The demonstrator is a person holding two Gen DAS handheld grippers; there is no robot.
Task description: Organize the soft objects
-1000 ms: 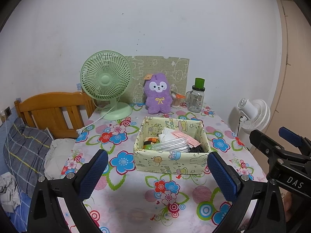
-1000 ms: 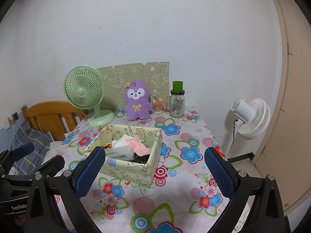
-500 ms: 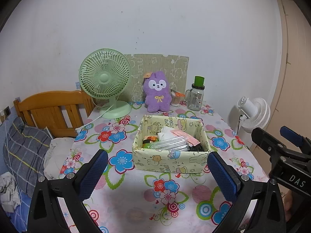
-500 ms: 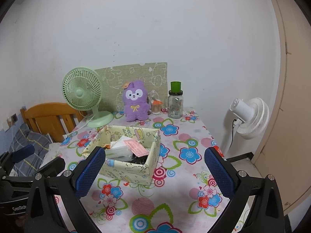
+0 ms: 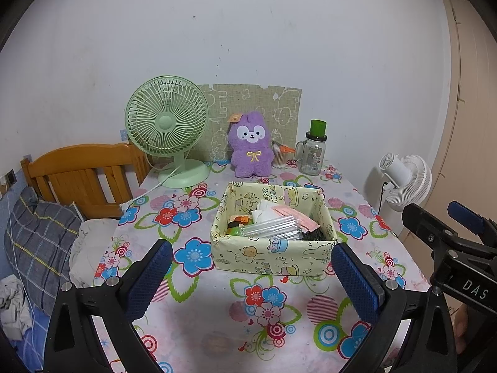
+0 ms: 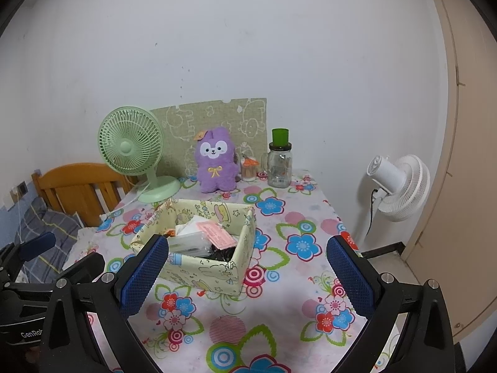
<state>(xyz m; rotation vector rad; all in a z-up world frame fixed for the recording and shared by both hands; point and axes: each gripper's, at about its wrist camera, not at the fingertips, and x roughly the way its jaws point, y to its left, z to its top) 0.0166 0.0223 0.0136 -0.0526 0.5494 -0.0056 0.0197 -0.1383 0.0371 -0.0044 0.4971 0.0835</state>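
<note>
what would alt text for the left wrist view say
The left claw, open and empty, hovers over a floral tablecloth facing a cloth storage box of small items. Behind it a purple plush toy sits against the wall between a green desk fan and a glass jar.

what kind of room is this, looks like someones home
Most likely a small bedroom at home: a wooden bed frame with a plaid pillow stands beside the table with the floral cloth, which holds a purple plush toy and a green desk fan.
</note>
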